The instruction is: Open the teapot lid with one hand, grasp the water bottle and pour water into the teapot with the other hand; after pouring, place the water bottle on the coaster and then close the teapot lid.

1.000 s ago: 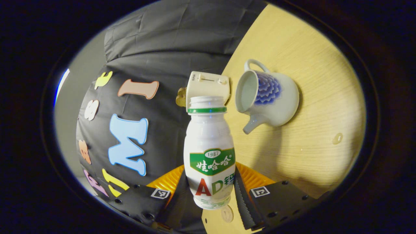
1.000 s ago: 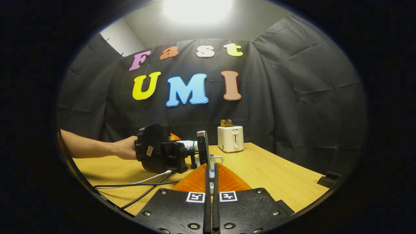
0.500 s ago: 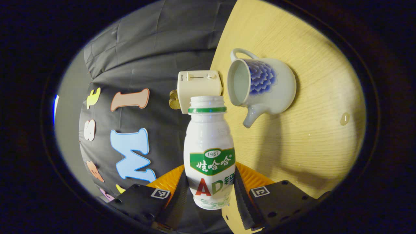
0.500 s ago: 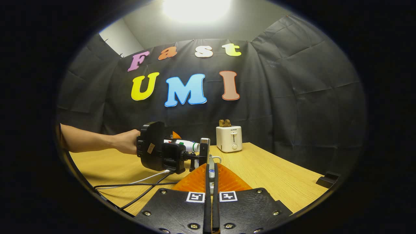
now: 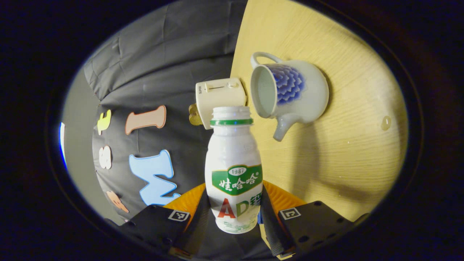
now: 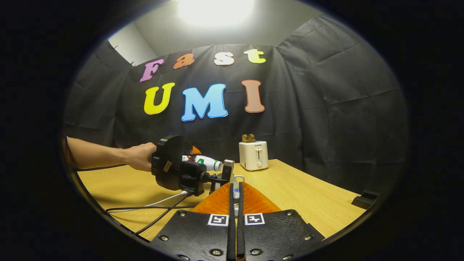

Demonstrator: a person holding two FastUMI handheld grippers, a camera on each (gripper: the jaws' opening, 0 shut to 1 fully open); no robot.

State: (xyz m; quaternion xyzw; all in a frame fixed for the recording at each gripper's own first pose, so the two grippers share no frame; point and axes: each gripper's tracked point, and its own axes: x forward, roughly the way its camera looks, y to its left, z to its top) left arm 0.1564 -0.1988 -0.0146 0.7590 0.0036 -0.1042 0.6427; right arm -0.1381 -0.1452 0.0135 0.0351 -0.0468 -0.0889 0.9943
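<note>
Wooden table (image 6: 290, 195), toaster (image 6: 253, 155) at far edge, left gripper (image 5: 233, 214) clamping uncapped bottle (image 5: 233, 170) tipped toward open teapot (image 5: 290, 90), right gripper (image 6: 235, 195) nearly closed, what it grips unclear.

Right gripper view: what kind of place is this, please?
Likely a staged recording booth, not a real kitchen: black cloth wall, light wooden table with a small cream toaster, and a hand holding a cabled gripper.
</note>
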